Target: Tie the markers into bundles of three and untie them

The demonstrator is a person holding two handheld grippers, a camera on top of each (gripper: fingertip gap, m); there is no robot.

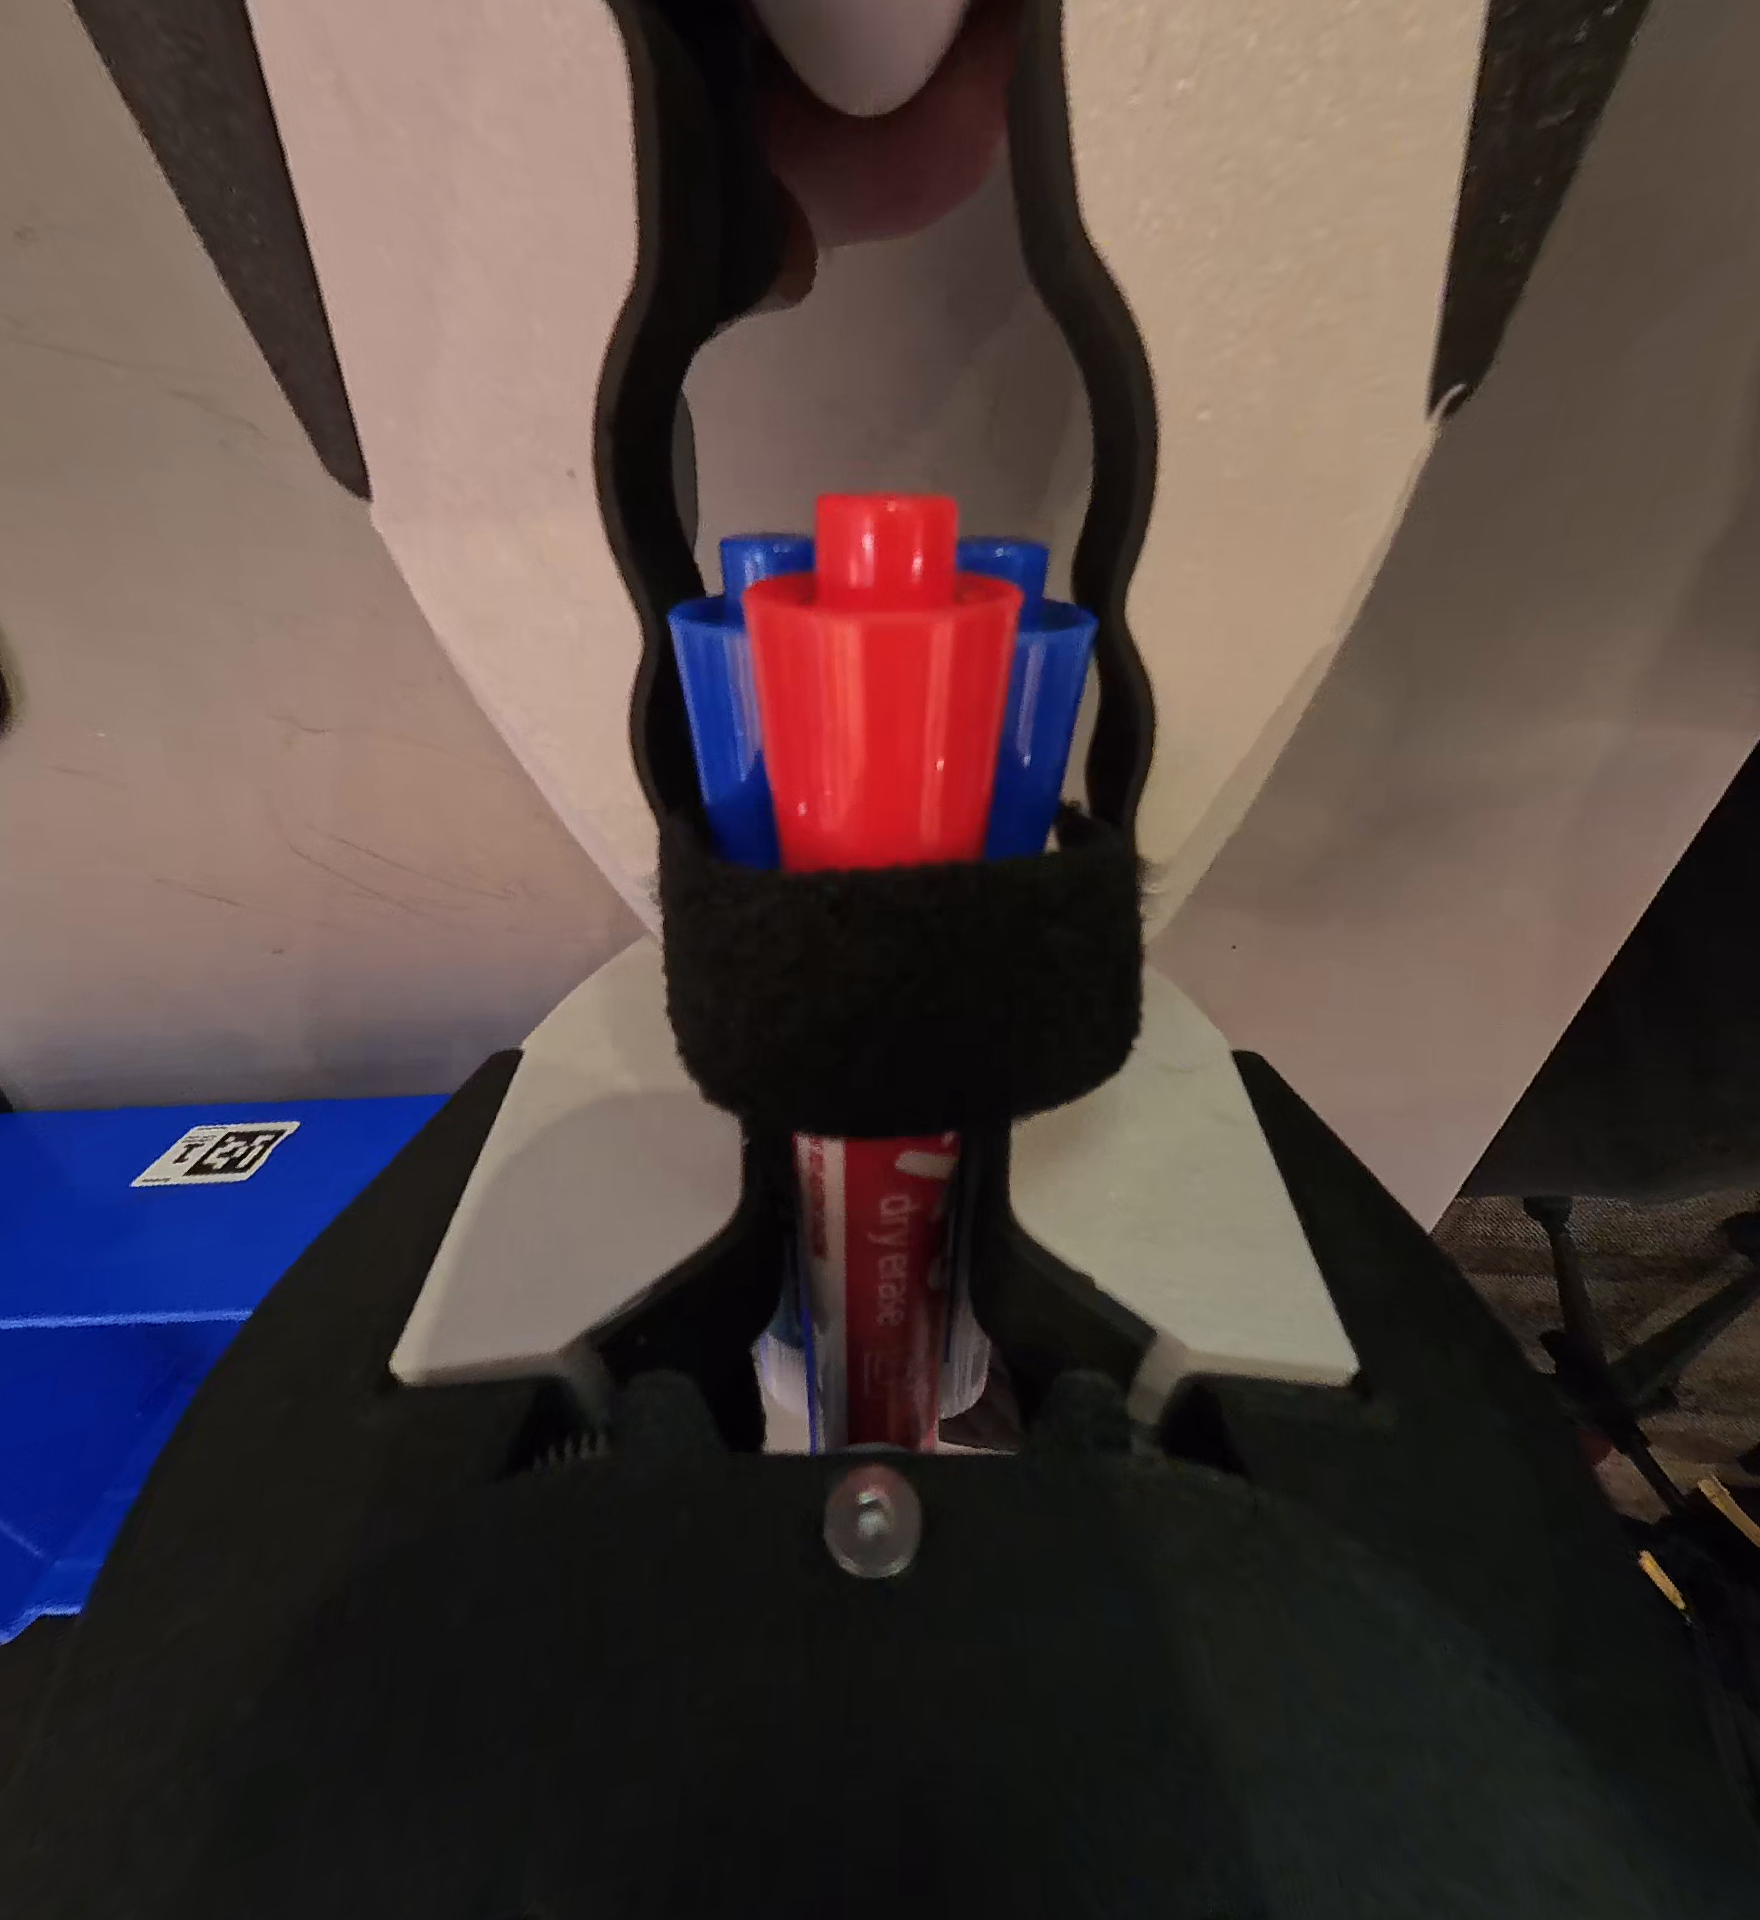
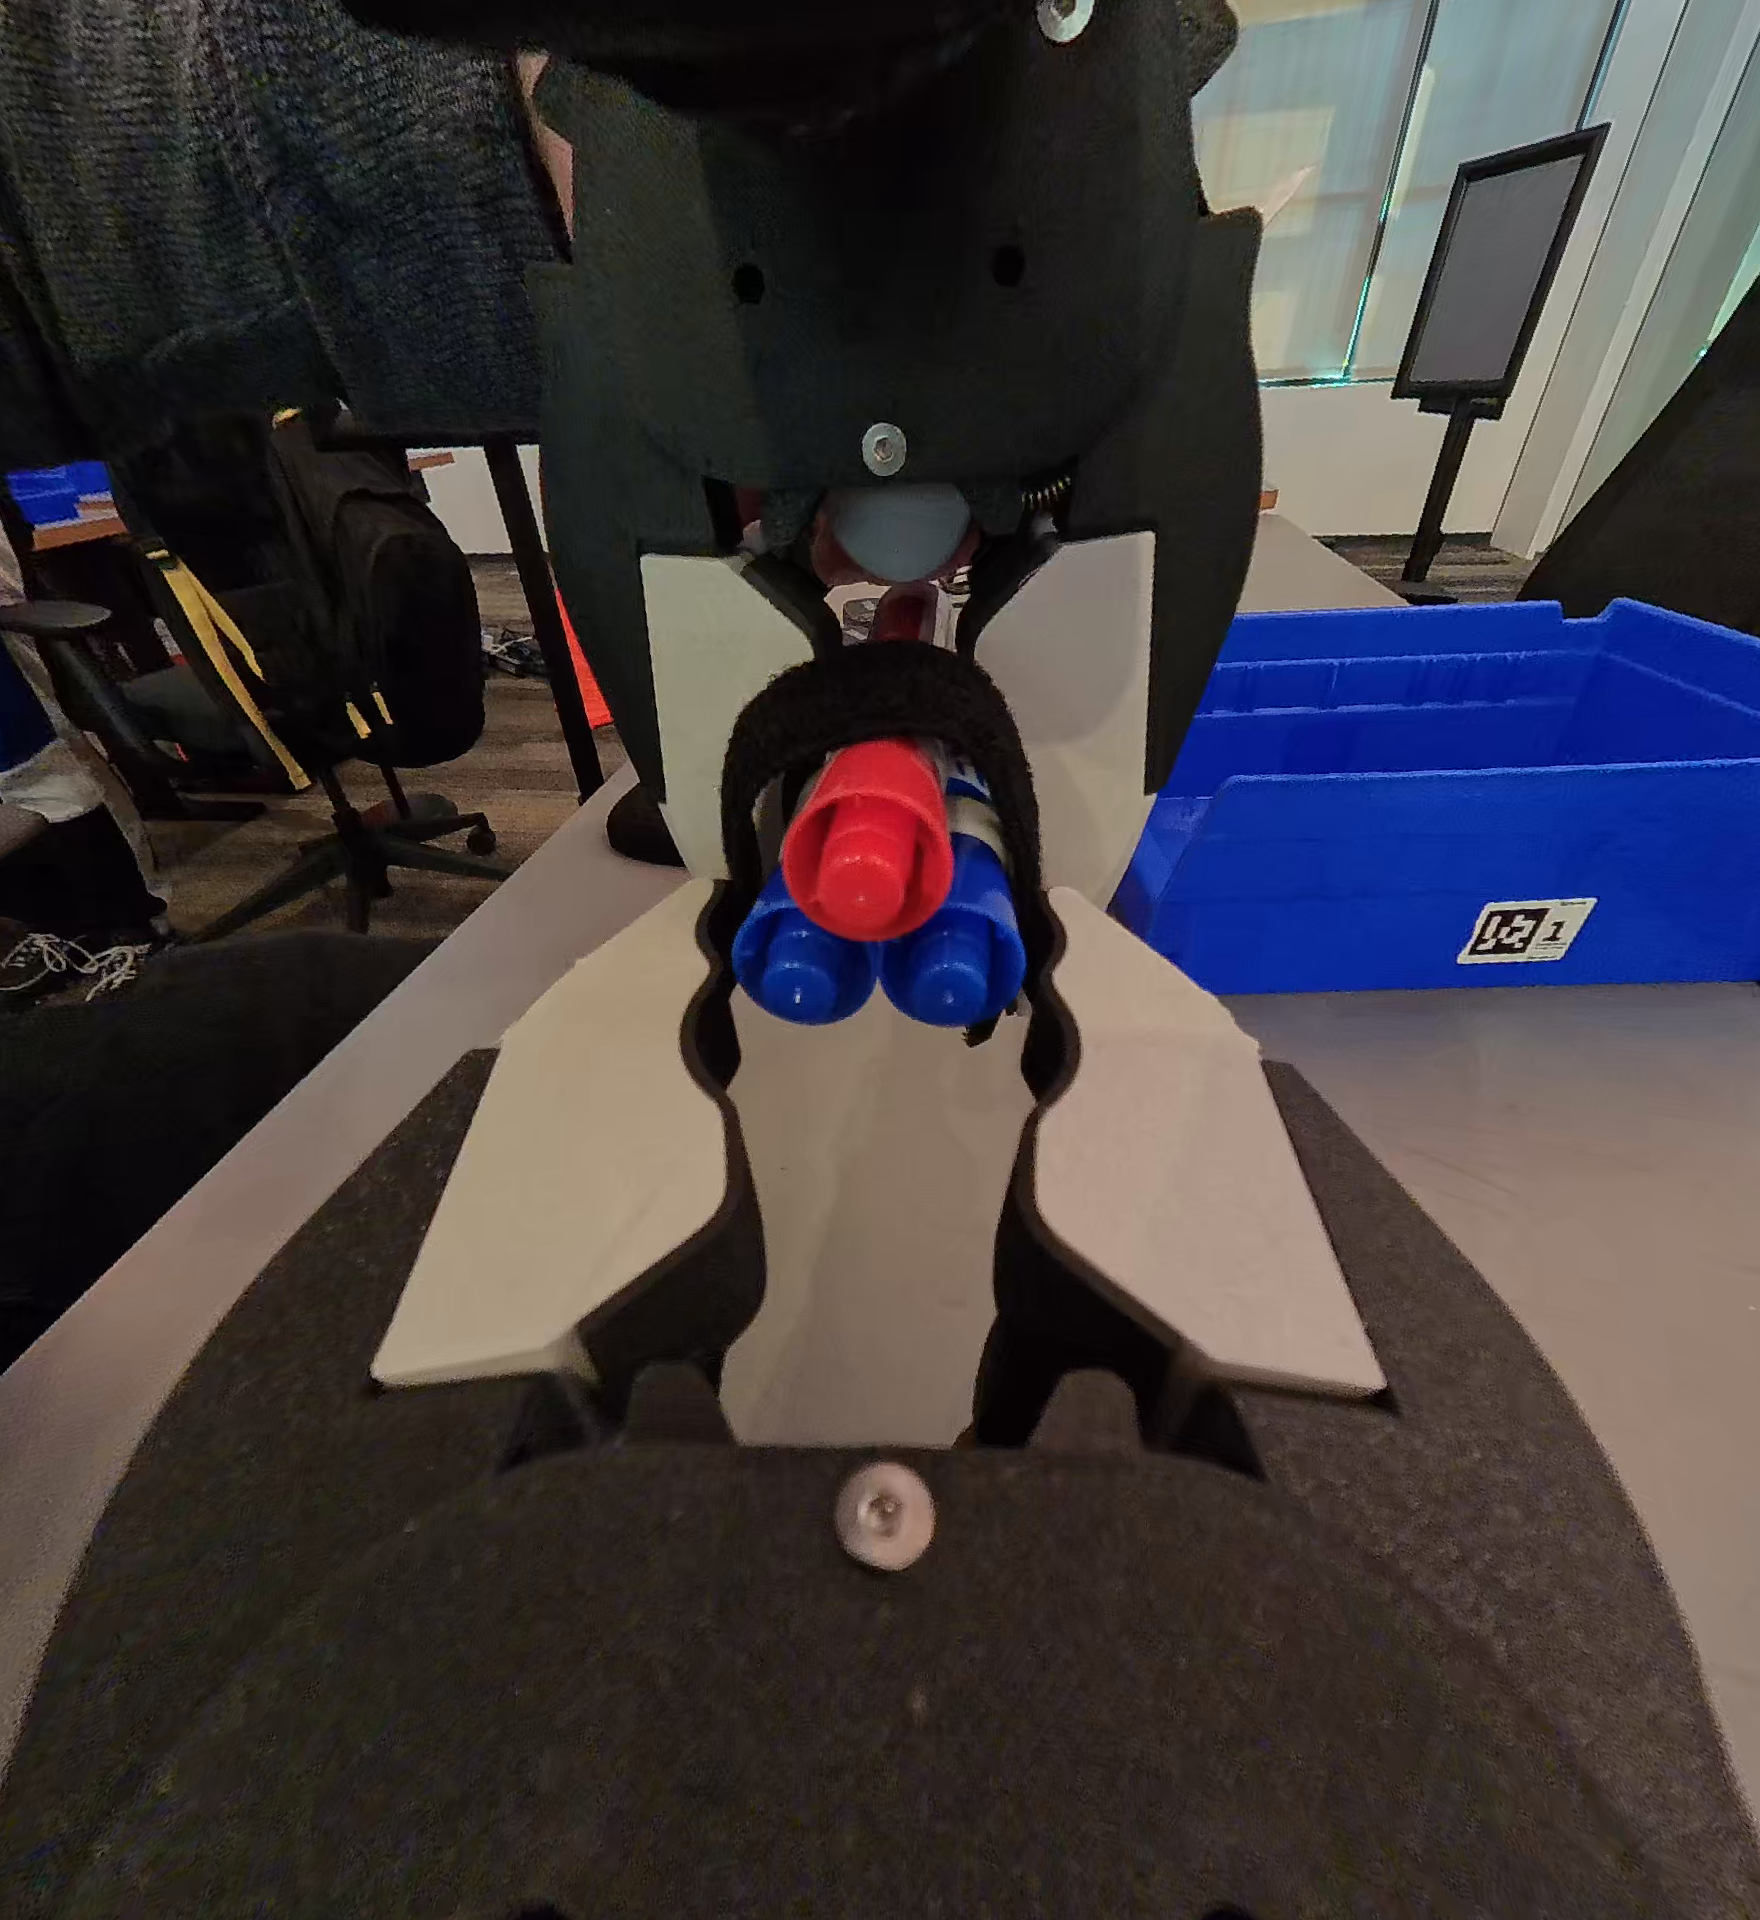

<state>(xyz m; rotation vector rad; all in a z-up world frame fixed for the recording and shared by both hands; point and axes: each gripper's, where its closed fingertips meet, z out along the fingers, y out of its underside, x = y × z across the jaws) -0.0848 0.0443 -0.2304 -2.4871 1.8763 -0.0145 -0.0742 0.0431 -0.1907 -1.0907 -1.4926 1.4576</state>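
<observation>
Your bundle (image 1: 881,727), one red marker (image 2: 868,842) over two blue markers (image 2: 876,961), sits bound by the black strap (image 1: 897,977), its long axis running straight from one gripper to the other, above the table (image 2: 1478,1195). Your left gripper (image 1: 881,831) is clamped on the barrels. Your right gripper (image 2: 876,997) has the capped ends between its tips, but clenched or loose I cannot tell. The blue bin (image 2: 1478,831) waits beside.
</observation>
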